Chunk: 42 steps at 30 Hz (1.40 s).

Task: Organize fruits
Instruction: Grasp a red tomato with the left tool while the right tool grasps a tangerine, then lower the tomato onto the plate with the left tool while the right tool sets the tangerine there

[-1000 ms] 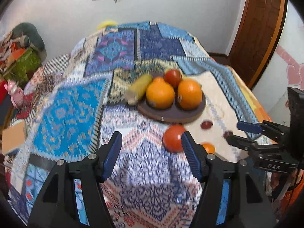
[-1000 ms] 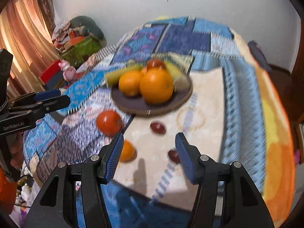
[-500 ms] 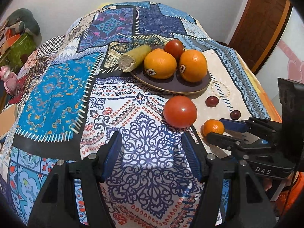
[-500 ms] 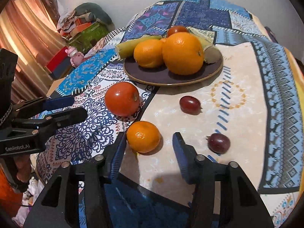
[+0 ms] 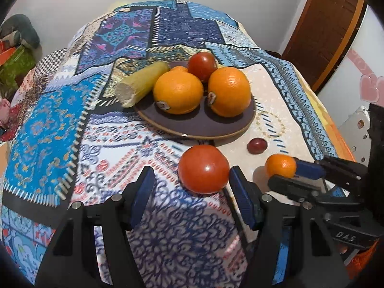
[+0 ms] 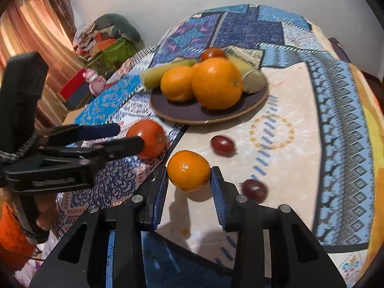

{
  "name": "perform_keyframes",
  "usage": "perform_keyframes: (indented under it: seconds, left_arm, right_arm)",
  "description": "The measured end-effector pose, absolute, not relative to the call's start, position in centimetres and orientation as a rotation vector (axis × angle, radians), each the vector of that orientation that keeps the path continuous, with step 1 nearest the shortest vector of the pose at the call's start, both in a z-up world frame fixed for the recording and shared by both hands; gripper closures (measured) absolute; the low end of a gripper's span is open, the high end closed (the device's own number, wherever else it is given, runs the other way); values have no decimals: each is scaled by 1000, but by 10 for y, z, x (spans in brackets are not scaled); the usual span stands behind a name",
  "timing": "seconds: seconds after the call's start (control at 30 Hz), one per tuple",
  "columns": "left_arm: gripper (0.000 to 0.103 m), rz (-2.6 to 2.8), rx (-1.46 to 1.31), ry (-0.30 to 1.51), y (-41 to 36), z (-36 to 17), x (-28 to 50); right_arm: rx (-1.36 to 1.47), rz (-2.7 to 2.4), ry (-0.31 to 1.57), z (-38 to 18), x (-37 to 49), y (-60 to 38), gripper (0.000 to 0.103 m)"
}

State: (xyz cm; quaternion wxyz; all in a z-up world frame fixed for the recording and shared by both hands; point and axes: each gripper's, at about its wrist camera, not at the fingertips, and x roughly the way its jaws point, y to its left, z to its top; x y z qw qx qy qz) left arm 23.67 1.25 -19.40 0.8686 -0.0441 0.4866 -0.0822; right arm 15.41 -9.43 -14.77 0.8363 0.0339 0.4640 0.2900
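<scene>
Near edge of bed, on the quilt: loose fruit lies in front of the plate (image 5: 199,129), which already carries two big oranges, a tomato and a corn cob.
R gripper (image 6: 188,180): jaws have just been closing round the small mandarin (image 6: 189,173); blue pads sit at both its flanks, looks like contact or v. close to it, fruit not lifted, resting on the cream patch of quilt (image 6: 288,110).
L gripper (image 5: 190,180): roughly half open, holds nothing; the loose tomato (image 5: 203,168) sits just ahead, off toward the R finger (image 5: 242,199), which it nearly touches.
Grapes: one dark grape (image 6: 222,144) between mandarin and plate, another (image 6: 254,190) just R of the R gripper's finger; both apart from the mandarin.
Step in hand (my read): secure mandarin w/ R, then carry to plate.
How to do it well: squeeze only till pads bite, skin is soft; grip at widest part so it can't pop fwd; lift straight up before swinging over.
Placement: bare plate space shows at near rim, in front of the oranges; set down low, don't drop, round fruit rolls.
Watch: L gripper is close by, keep paths apart; L needs to shift so the tomato is centred before closing.
Risk: soft bedding gives, so pressing down could tilt plate or roll grapes.
</scene>
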Motion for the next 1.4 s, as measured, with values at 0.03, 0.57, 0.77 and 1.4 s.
perform_keyframes:
  seconds: [0.03,0.57,0.77,1.4]
  left_arm:
    - [43,-179,-97,1020,11,-195,238]
    - [55,-227,-88,1073,-8,-211,257]
    - [55,-213,-102,1039,1,-199,251]
    - [55,-143,-105,893,28,-142,311]
  right_arm:
    - [72,608,976,-146,155,-96,70]
    - [110,564,946,-139,167,-116,70]
    - [107,556,939,-137,173,-118,70]
    - [50,494,940,-141,241,-108,70]
